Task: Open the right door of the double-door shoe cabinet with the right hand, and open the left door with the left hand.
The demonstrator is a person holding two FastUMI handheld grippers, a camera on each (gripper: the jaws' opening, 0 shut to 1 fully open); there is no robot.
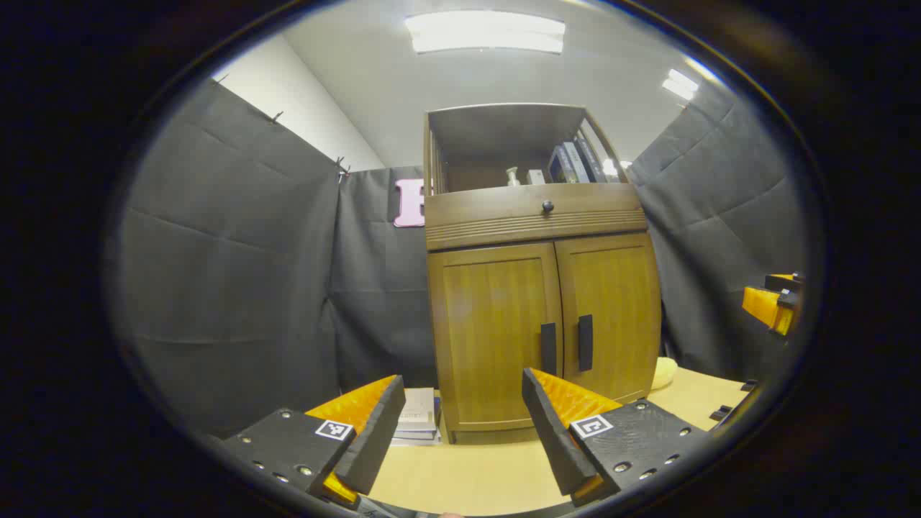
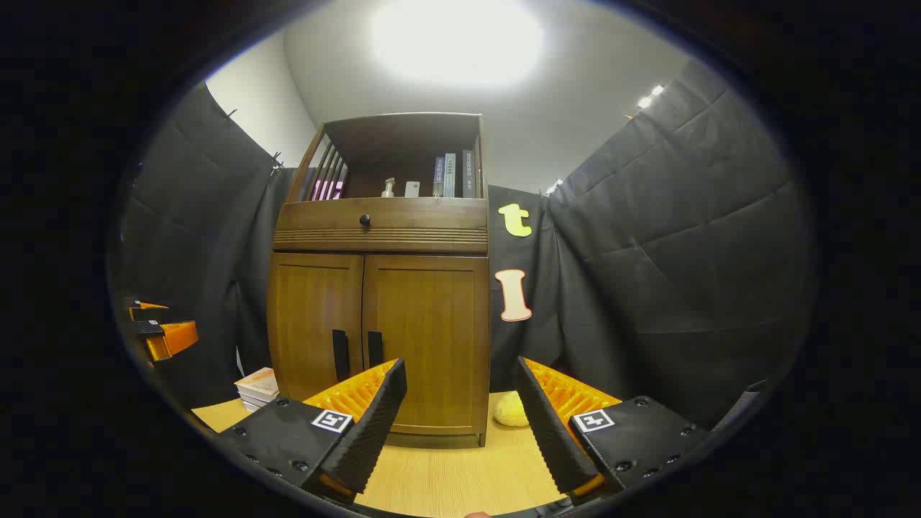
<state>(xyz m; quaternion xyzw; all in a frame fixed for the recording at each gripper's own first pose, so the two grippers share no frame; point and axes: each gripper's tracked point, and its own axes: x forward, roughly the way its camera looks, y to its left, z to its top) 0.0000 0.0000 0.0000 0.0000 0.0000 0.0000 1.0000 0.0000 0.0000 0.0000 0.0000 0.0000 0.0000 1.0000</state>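
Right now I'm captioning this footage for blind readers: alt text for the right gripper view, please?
A wooden shoe cabinet stands on a table with both doors shut, books on its open top shelf. The right gripper hangs before it, fingers apart and empty.

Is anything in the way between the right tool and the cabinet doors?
No. In the right gripper view, bare tabletop lies between the open right tool and the shut cabinet doors. A yellow object sits off to the side.
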